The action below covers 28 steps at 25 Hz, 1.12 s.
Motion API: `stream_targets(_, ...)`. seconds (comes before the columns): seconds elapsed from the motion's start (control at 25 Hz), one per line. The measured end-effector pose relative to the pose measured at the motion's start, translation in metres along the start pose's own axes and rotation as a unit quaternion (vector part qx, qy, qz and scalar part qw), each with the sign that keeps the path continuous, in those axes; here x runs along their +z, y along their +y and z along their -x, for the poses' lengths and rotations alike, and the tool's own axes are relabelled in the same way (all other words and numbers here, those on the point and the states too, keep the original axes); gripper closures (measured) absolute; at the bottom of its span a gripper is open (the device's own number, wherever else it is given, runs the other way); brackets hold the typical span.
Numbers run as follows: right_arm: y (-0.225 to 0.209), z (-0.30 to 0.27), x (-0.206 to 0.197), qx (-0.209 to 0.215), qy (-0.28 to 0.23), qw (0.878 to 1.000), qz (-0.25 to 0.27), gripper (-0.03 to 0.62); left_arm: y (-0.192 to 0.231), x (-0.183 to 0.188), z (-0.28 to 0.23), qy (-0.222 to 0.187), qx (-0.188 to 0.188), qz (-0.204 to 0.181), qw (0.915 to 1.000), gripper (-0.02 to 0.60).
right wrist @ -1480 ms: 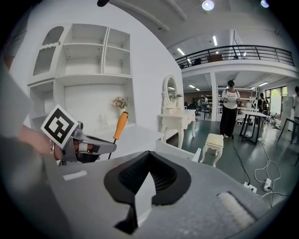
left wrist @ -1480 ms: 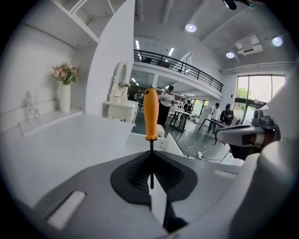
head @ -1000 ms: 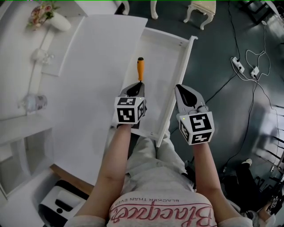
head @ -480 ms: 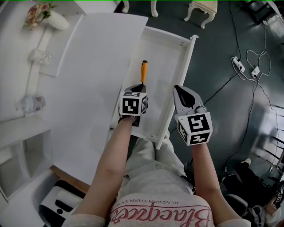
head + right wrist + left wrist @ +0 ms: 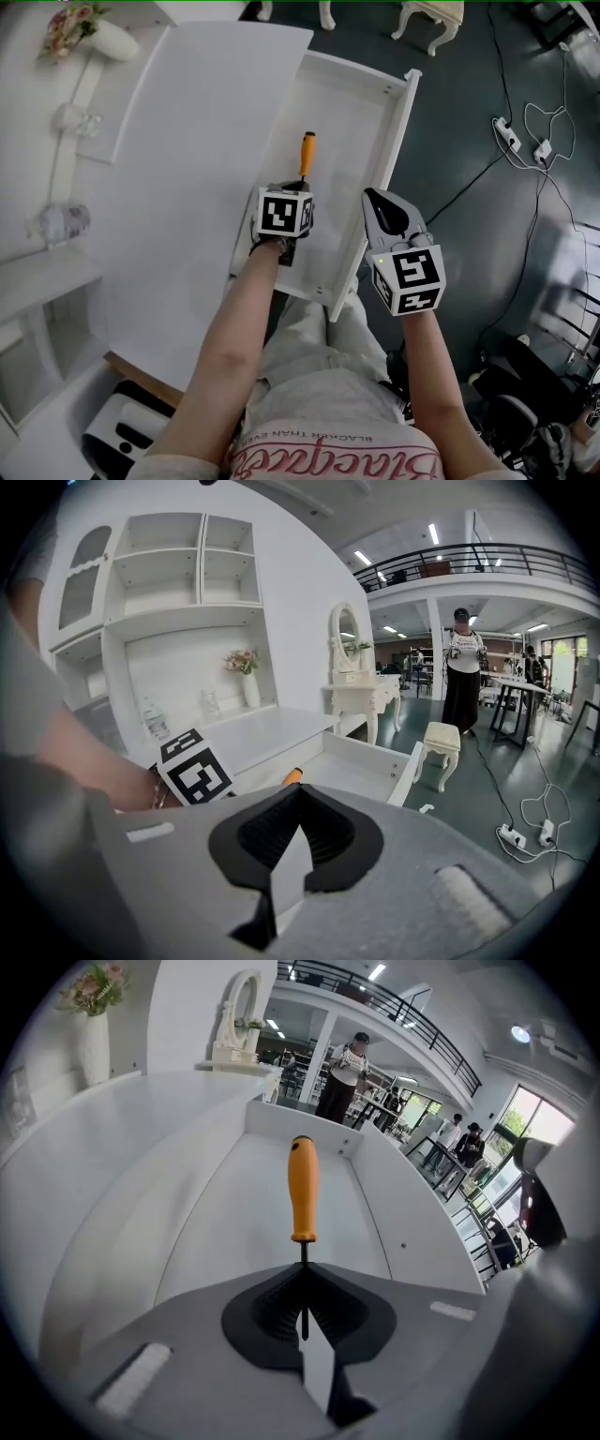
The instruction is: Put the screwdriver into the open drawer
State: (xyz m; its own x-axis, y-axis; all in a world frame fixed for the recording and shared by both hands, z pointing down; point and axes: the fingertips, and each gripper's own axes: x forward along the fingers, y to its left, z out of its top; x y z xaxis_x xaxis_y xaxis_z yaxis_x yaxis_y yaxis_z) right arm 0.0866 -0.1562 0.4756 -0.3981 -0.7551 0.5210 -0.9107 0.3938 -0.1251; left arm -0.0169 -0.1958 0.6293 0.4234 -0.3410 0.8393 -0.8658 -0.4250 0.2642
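A screwdriver (image 5: 306,151) with an orange handle hangs over the floor of the open white drawer (image 5: 400,132). Its handle points away from me. My left gripper (image 5: 297,185) is shut on its thin metal shaft. In the left gripper view the orange screwdriver (image 5: 302,1190) sticks straight out of the left gripper (image 5: 302,1276), above the drawer (image 5: 239,1204) floor. My right gripper (image 5: 377,199) is shut with nothing in it. It hovers beside the drawer's front panel, to the right of the left one. In the right gripper view the right gripper (image 5: 298,793) faces the drawer (image 5: 405,764).
The white desk top (image 5: 187,159) lies left of the drawer, with a flower vase (image 5: 89,33) and a bottle (image 5: 62,221) farther left. A white stool (image 5: 428,13) and power cables (image 5: 523,141) are on the dark floor at right. A person (image 5: 462,667) stands far off.
My left gripper has carried the screwdriver slightly to the right and farther in over the drawer. The right gripper has barely shifted.
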Motion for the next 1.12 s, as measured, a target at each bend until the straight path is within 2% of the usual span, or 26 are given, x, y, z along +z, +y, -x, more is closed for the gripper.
stream_targets(0.64,-0.005,-0.018,-0.02,0.014,0.024,0.999,-0.022,0.592,0.006,-0.027,-0.029,0.069,0.009,0.029,0.9972,0.552)
stream_targets(1.12,-0.006,-0.018,-0.017,0.016,0.024,0.999,-0.026,0.592,0.009,-0.032,-0.034,0.101,0.009,0.038,0.9941,0.546)
